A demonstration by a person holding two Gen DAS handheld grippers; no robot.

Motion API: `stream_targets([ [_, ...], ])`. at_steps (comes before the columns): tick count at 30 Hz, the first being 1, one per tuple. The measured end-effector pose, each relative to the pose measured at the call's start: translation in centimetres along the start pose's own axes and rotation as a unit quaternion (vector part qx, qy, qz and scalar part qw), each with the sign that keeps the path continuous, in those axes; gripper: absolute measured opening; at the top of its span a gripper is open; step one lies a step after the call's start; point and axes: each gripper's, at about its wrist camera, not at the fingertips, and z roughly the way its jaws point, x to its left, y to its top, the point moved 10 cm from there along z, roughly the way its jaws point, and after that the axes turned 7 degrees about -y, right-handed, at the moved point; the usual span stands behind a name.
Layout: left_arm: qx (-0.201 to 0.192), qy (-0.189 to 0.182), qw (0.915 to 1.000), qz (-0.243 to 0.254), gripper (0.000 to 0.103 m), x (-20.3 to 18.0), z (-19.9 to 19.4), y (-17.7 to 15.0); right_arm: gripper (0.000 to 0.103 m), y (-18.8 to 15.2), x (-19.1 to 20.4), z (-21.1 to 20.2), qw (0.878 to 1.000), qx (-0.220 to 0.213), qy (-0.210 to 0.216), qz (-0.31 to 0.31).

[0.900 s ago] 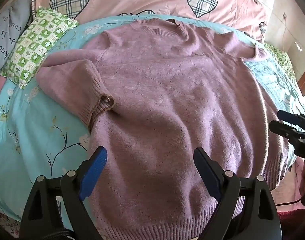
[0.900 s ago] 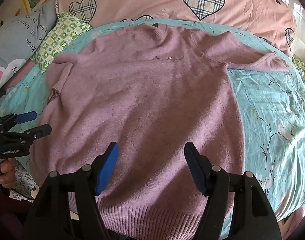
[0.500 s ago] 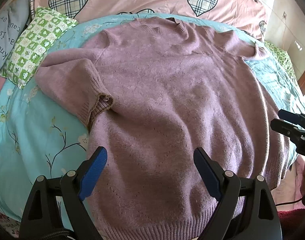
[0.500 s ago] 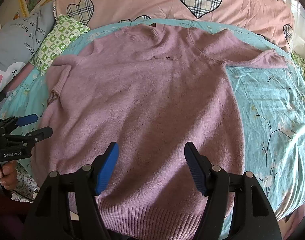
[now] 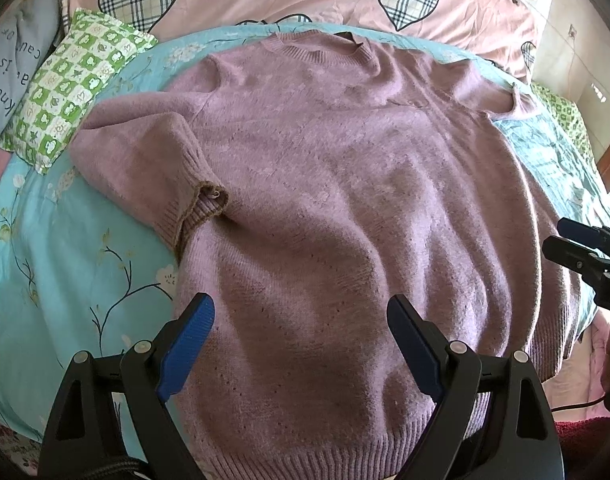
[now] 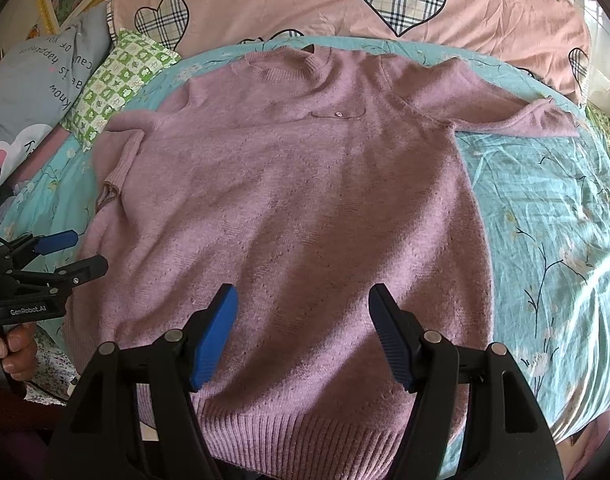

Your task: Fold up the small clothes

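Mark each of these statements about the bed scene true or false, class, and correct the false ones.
1. The mauve sweater lies spread flat on the turquoise floral sheet. True.
2. The left gripper is clamped on the sweater's hem. False: it hovers open, holding nothing.
3. The green checked pillow lies beside the sweater's folded-in sleeve. True.
4. The other sleeve is tucked under the body. False: it stretches out to the side.
5. The right gripper is shut. False: it is open above the sweater.

Sweater (image 5: 345, 208) on bedsheet (image 5: 77, 264), before pillows (image 5: 65, 92)
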Motion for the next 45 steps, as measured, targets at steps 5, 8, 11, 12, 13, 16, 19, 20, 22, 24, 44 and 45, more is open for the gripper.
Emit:
stream_targets([
  [5, 0.015, -0.011, 0.9998, -0.009, 0.089, -0.2, 0.4, -0.2, 0.069, 0.0, 0.0, 0.0, 1.000, 0.003, -0.002, -0.001],
  [8, 0.023, -0.011, 0.9996, -0.010, 0.089, -0.2, 0.6, -0.3, 0.069, 0.0, 0.0, 0.1, 1.000, 0.002, -0.001, 0.000],
  [11, 0.035, -0.013, 0.9992, -0.014, 0.089, -0.2, 0.7, -0.4, 0.069, 0.0, -0.1, 0.2, 1.000, 0.007, -0.004, 0.000],
  [12, 0.034, -0.013, 0.9992, -0.014, 0.089, -0.2, 0.7, -0.4, 0.069, 0.0, -0.3, 0.3, 1.000, 0.007, -0.005, 0.001],
  [13, 0.027, -0.013, 0.9995, -0.013, 0.089, -0.2, 0.7, -0.1, 0.069, 0.1, -0.4, 0.3, 1.000, 0.005, -0.004, 0.004],
  [16, 0.025, -0.010, 0.9995, -0.017, 0.089, 0.1, 0.9, -0.1, 0.069, 0.3, -0.7, 0.5, 1.000, 0.003, -0.001, 0.012],
  [19, 0.023, -0.013, 0.9994, -0.020, 0.089, 0.2, 1.3, 0.1, 0.069, 0.6, -1.3, 0.7, 1.000, 0.003, 0.008, 0.026],
  [20, 0.026, -0.013, 0.9994, -0.019, 0.089, 0.2, 1.4, 0.1, 0.069, 0.9, -1.5, 0.8, 0.999, -0.009, 0.014, 0.033],
  [22, 0.025, -0.015, 0.9994, -0.020, 0.089, 0.1, 1.6, 0.2, 0.069, 1.0, -1.8, 0.9, 0.999, -0.011, 0.018, 0.042],
  [24, 0.031, -0.014, 0.9992, -0.019, 0.089, 0.0, 1.8, 0.3, 0.069, 1.2, -2.2, 1.1, 0.999, -0.017, 0.018, 0.048],
  [44, -0.010, -0.009, 0.9990, -0.044, 0.090, -0.3, 3.8, 9.2, 0.069, 7.4, -15.9, 3.5, 0.985, 0.007, -0.044, 0.165],
  [45, -0.014, -0.007, 0.9989, -0.044, 0.090, -0.3, 3.8, 9.9, 0.069, 8.3, -17.3, 3.7, 0.983, 0.004, -0.048, 0.176],
])
